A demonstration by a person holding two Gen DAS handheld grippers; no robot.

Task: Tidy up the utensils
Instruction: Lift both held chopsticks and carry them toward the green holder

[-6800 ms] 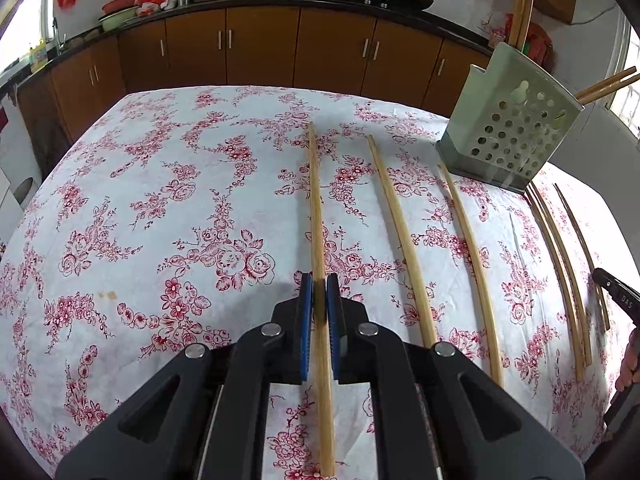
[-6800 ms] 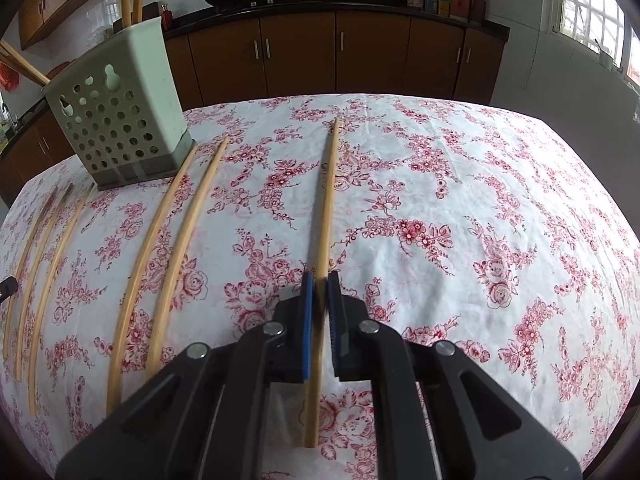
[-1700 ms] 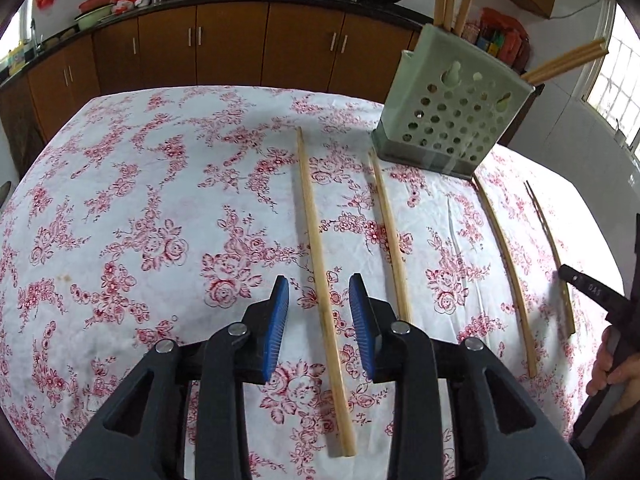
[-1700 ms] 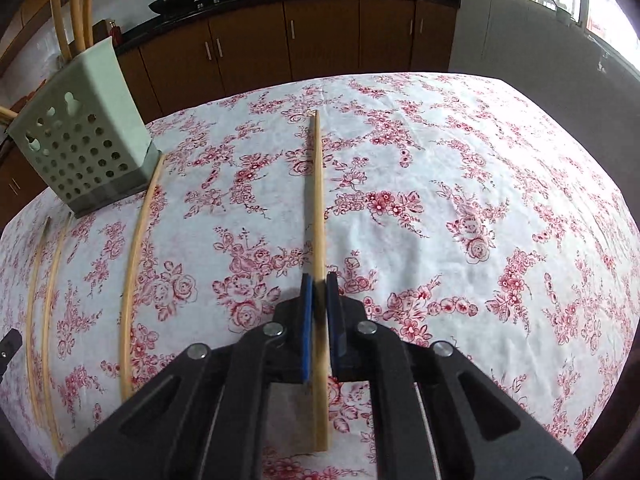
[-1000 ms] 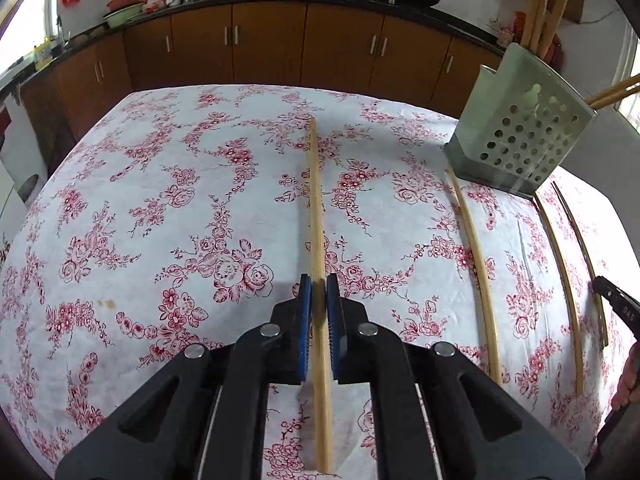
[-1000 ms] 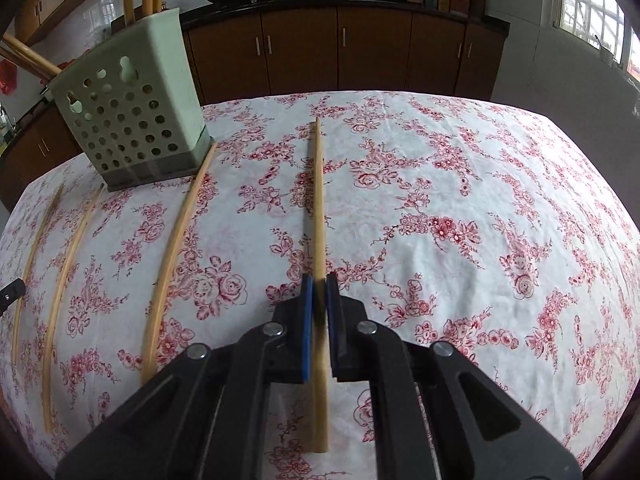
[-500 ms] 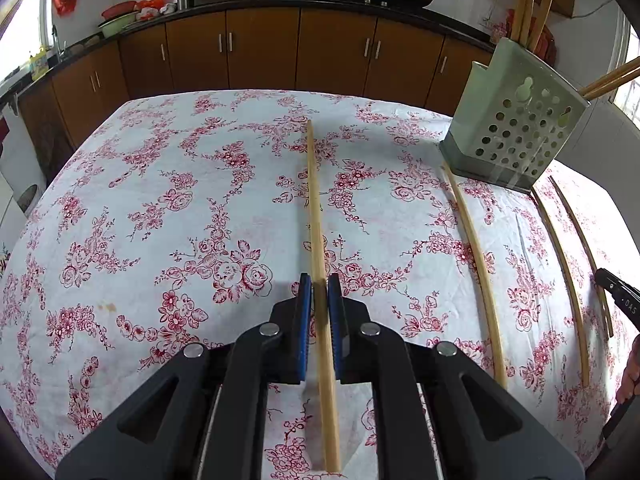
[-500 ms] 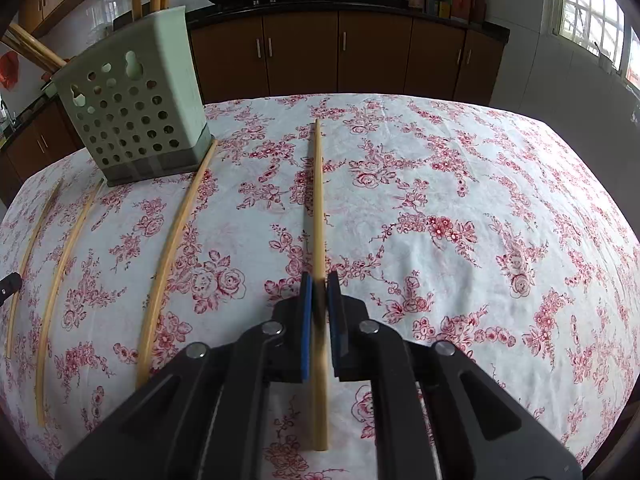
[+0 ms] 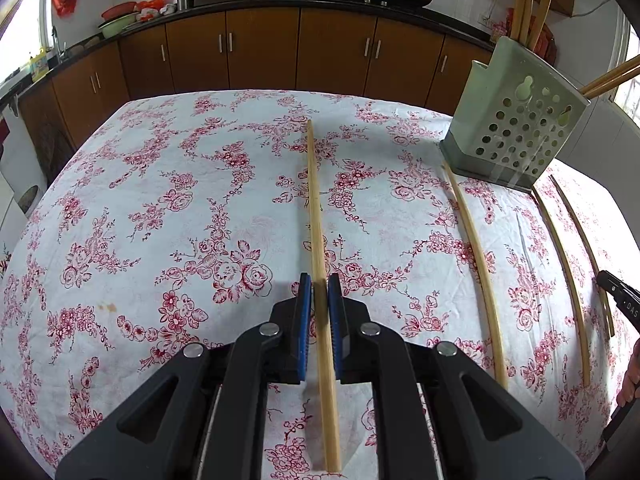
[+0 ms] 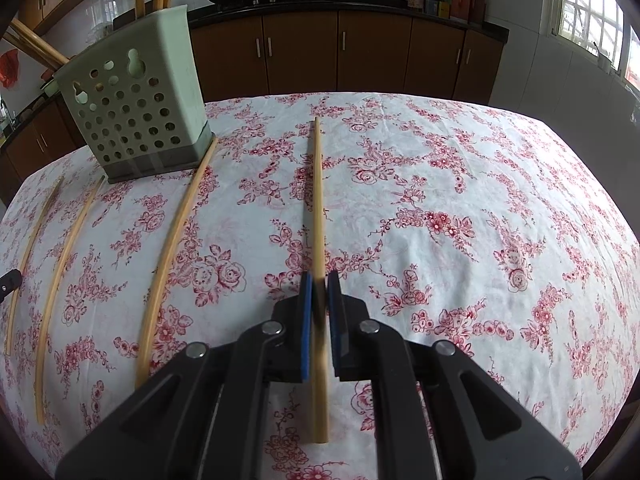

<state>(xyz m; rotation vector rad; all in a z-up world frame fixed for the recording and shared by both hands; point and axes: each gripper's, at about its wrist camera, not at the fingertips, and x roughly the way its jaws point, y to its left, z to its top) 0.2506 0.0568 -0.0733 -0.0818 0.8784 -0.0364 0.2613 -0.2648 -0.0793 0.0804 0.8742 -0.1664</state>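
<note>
My left gripper (image 9: 320,292) is shut on a long bamboo chopstick (image 9: 314,200) that points away over the floral tablecloth (image 9: 160,200). My right gripper (image 10: 319,290) is shut on another bamboo chopstick (image 10: 318,184), held just above the cloth with its shadow beside it. A pale green perforated utensil holder (image 9: 516,120) with several chopsticks standing in it sits at the far right in the left wrist view, and at the far left in the right wrist view (image 10: 136,108). Three loose chopsticks (image 9: 476,264) lie on the cloth near the holder.
Brown kitchen cabinets (image 9: 260,48) and a counter with woks run along the back wall. The other gripper's tip (image 9: 620,300) shows at the right edge of the left wrist view. The table's edge falls away on the right in the right wrist view (image 10: 600,208).
Since 1.7 s ago my left gripper has closed on a chopstick and raised it slightly. My right gripper has lifted its chopstick a little; the holder looks nearer in the right wrist view.
</note>
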